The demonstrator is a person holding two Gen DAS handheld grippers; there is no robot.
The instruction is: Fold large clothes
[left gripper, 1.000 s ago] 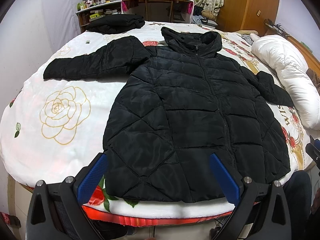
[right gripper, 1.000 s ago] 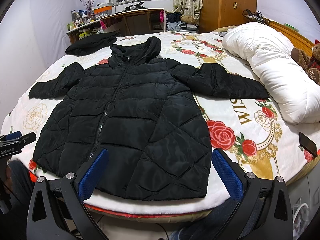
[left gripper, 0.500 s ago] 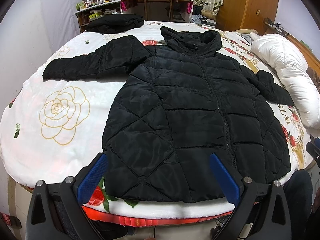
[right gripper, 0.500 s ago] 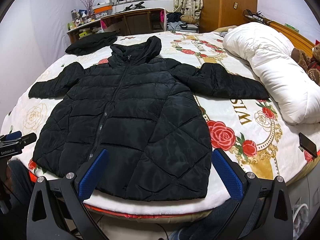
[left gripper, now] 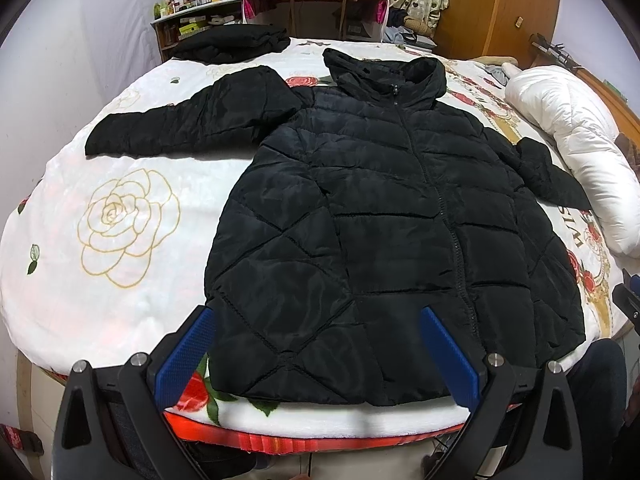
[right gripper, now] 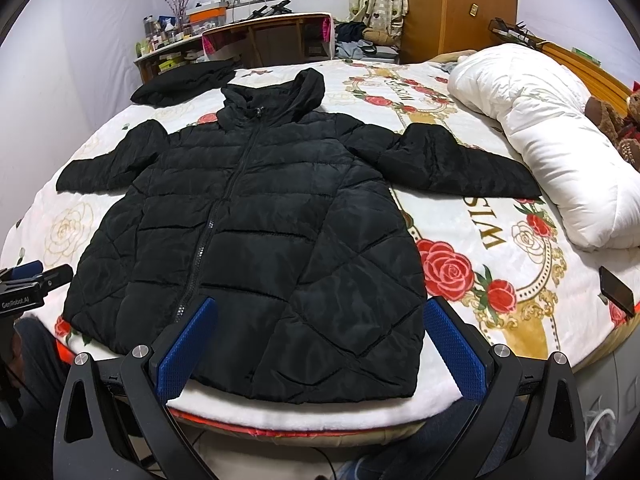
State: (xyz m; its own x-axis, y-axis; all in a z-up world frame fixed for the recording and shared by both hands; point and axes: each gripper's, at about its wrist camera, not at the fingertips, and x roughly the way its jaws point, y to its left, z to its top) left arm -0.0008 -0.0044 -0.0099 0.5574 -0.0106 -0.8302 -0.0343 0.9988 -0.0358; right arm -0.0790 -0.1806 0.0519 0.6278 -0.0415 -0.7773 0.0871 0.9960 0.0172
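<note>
A bed (left gripper: pixel 120 288) covered by a white blanket printed with roses was seen filling most of both views, and on it a black quilted jacket (left gripper: pixel 384 232) was laid flat, front up and zipped, its hood (right gripper: pixel 280 96) turned toward the far side and its hem along the near edge. One sleeve (left gripper: pixel 188 120) was stretched out flat to the left; the other sleeve (right gripper: pixel 460 164) was stretched toward a rolled white duvet (right gripper: pixel 552 140) lying along the right side of the bed. A second dark garment (left gripper: pixel 232 42) was piled at the far left corner of the bed. The left tongs (left gripper: pixel 320 356) were held low in front of the near edge, level and pointed across the bed, their blue pads spread wide and clamped on nothing, with the jacket's left hem framed between them. The right tongs (right gripper: pixel 320 356) were held in the same pose before the right half of the hem, likewise spread wide and empty. A dark phone (right gripper: pixel 616 291) was lying near the right edge. The letters "WIS" (right gripper: pixel 486 224), upside down, could be read on the blanket, and "GenRobot.AI" was printed on the left device (right gripper: pixel 22 298) seen in the right wrist view.
</note>
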